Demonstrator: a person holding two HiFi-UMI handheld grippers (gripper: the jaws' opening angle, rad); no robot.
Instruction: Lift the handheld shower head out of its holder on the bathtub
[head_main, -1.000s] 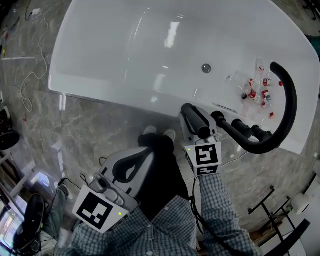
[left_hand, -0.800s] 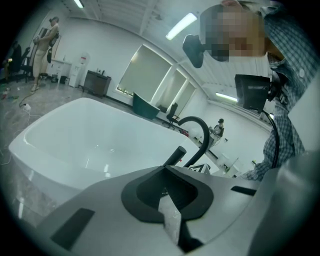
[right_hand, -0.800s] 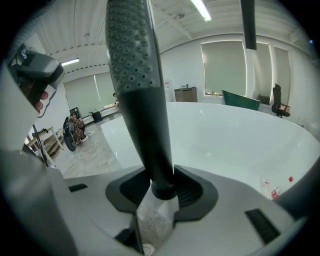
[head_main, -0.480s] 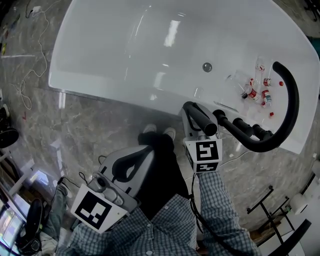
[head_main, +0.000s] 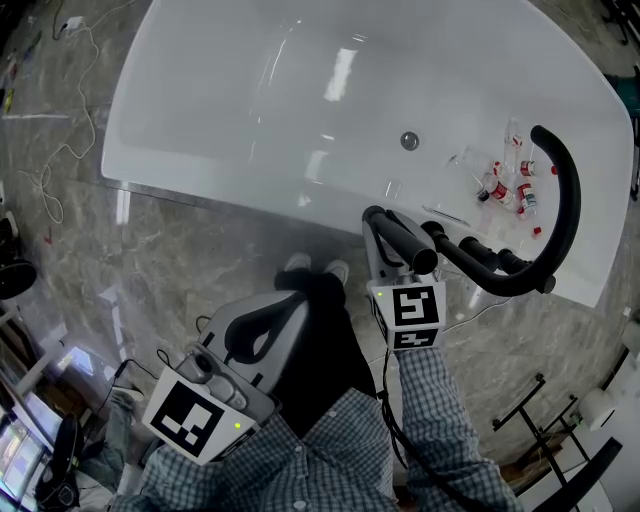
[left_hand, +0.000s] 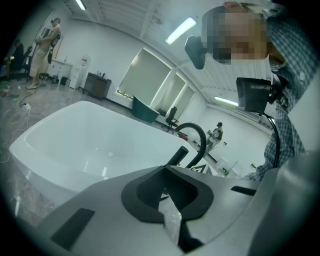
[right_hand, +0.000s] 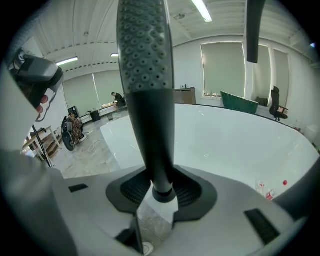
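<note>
Status: right gripper (head_main: 378, 222) sits just off centre of the head view toward 2 o'clock, at the near rim of the white bathtub (head_main: 250, 100), which fills the 12 o'clock half. Its jaws have just been closing a touch and are clamped on the handle of the black shower head (head_main: 402, 242). It's a wide grip, with a pad on each side of the handle. In the right gripper view the handle rises from the jaw gap toward 12 o'clock, with the dotted spray face (right_hand: 145, 50) turned to the camera and a collar at its lower end right at the pads. In the head view the shower head lies back over the gripper, its far end near the marker cube (head_main: 408, 310). The holder itself is not resolvable, so I can't tell whether the lower end is seated in it or clear of it. An arched black spout (head_main: 572, 200) runs off toward 3 o'clock of the shower head and curls up to 1 o'clock, with black knobs (head_main: 470, 250) along its lower run just beside the gripper. Small red-capped bottles (head_main: 505, 185) lie on the tub ledge under the arch, and the drain (head_main: 409, 141) is at 12 o'clock of the gripper. Left gripper (head_main: 288, 302) is at 7 o'clock of the right one, short of the tub, with its jaw tips together and nothing between them. Grey marble floor (head_main: 180, 250) lies at 9 o'clock and checked sleeves (head_main: 430, 400) at 6 o'clock.
</note>
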